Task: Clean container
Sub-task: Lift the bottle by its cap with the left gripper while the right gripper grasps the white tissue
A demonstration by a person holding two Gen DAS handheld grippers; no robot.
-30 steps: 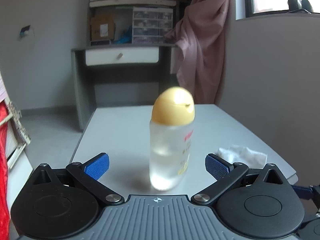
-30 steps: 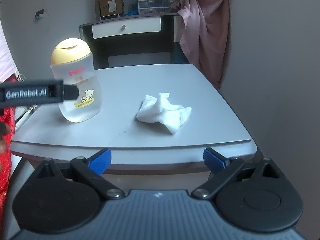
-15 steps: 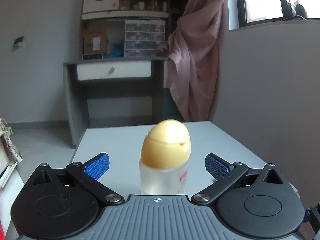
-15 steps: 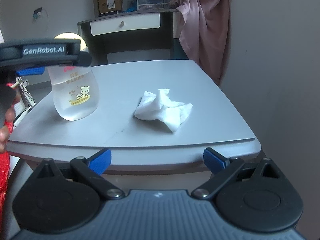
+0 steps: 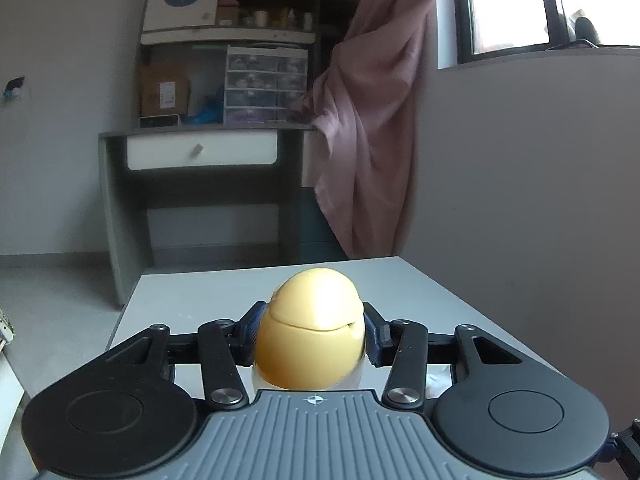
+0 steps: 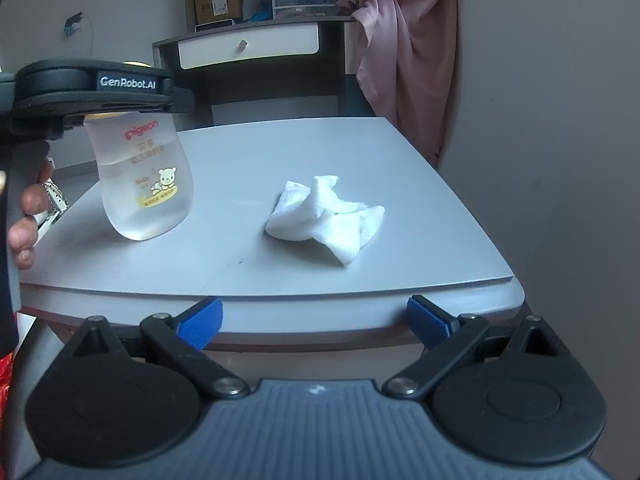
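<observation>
A clear baby bottle (image 6: 146,184) with a yellow domed cap (image 5: 316,304) stands upright at the left of the grey table (image 6: 280,148). My left gripper (image 5: 312,332) reaches it level at cap height. Its jaws are closing, and the blue pads (image 5: 252,324) press the cap from both sides. A person's hand (image 6: 24,216) holds that gripper at the left edge of the right wrist view. A crumpled white cloth (image 6: 326,216) lies mid-table, to the right of the bottle. My right gripper (image 6: 316,320) hovers open before the table's front edge with nothing between its fingers.
A grey desk with a white drawer (image 5: 200,152) and shelves of boxes stands beyond the table. A pink curtain (image 5: 372,140) hangs at the far right corner, and a grey wall (image 5: 520,200) runs close along the table's right side.
My left gripper moved forward and slightly up to the bottle, and its wide-open jaws have closed onto the yellow cap. The right gripper and the cloth have stayed put.
</observation>
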